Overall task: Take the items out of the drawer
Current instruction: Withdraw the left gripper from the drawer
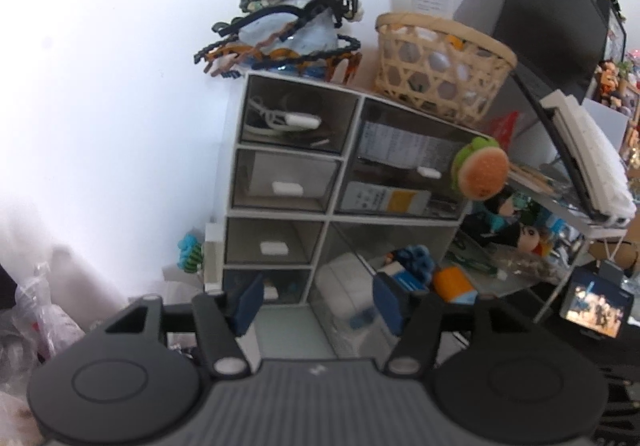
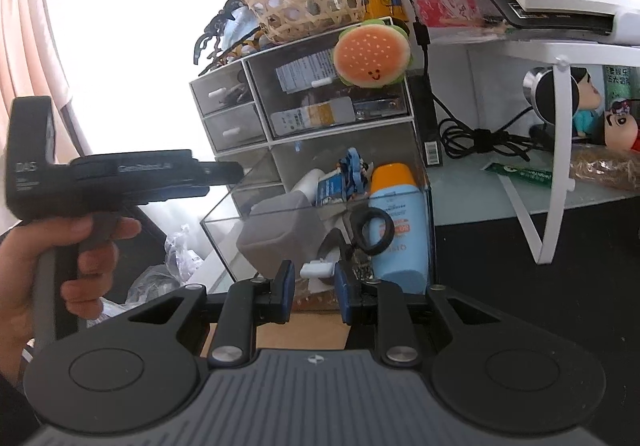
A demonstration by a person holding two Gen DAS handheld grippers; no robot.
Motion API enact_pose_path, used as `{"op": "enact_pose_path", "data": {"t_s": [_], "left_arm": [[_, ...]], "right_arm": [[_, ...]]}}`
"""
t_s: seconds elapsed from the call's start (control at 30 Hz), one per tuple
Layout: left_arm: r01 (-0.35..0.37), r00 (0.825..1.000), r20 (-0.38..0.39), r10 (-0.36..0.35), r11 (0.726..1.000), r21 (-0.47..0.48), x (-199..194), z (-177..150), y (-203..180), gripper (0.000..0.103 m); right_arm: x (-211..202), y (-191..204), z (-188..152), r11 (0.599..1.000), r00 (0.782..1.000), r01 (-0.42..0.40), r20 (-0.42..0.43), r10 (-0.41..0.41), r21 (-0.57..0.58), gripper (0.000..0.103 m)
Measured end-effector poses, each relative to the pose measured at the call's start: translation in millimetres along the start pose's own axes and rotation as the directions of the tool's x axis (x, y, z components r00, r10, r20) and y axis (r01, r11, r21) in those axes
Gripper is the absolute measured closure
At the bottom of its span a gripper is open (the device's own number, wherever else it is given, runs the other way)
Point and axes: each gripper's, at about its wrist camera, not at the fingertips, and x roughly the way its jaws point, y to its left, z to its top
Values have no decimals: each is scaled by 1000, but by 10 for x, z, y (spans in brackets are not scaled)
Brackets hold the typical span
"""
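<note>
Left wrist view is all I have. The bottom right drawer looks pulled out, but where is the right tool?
Observer: The right tool is at the front of the clear drawer. Its fingers are on either side of the white handle, but I cannot tell if they touch it.
Operator: What lies nearest to that front wall?
Observer: A blue bottle with an orange cap stands in the right corner. The ring of the black scissors overlaps it.

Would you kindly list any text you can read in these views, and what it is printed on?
"DAS": on the left tool, at the rear of its body.
Sunscreen bottle: label print too blurred.
Labels inside the upper drawer: too small.
Green packet: unreadable.
</note>
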Motion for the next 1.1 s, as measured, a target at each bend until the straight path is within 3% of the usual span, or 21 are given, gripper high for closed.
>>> {"op": "enact_pose_path", "data": {"t_s": [0.33,0.5,0.7,0.87,1.1], "left_arm": [[49,999,8,-49,999,4,-430,-181,-54,32],[77,997,27,-77,997,-18,-577,-208,-35,24],[111,993,37,-110,993,-35,-756,-331,-23,18],[131,991,28,-130,991,-17,-882,-372,-83,11],[164,986,-13,-164,986,28,-961,-439,-132,11]], "right_arm": [[-147,108,11,998,998,56,-5,-56,-22,77],[-217,170,23,996,997,81,-9,-81,-25,67],[-252,235,93,993,994,106,-28,-107,-49,67],[-199,290,136,991,991,121,-57,-125,-64,66],[8,362,203,986,983,147,-99,-155,-83,62]]}}
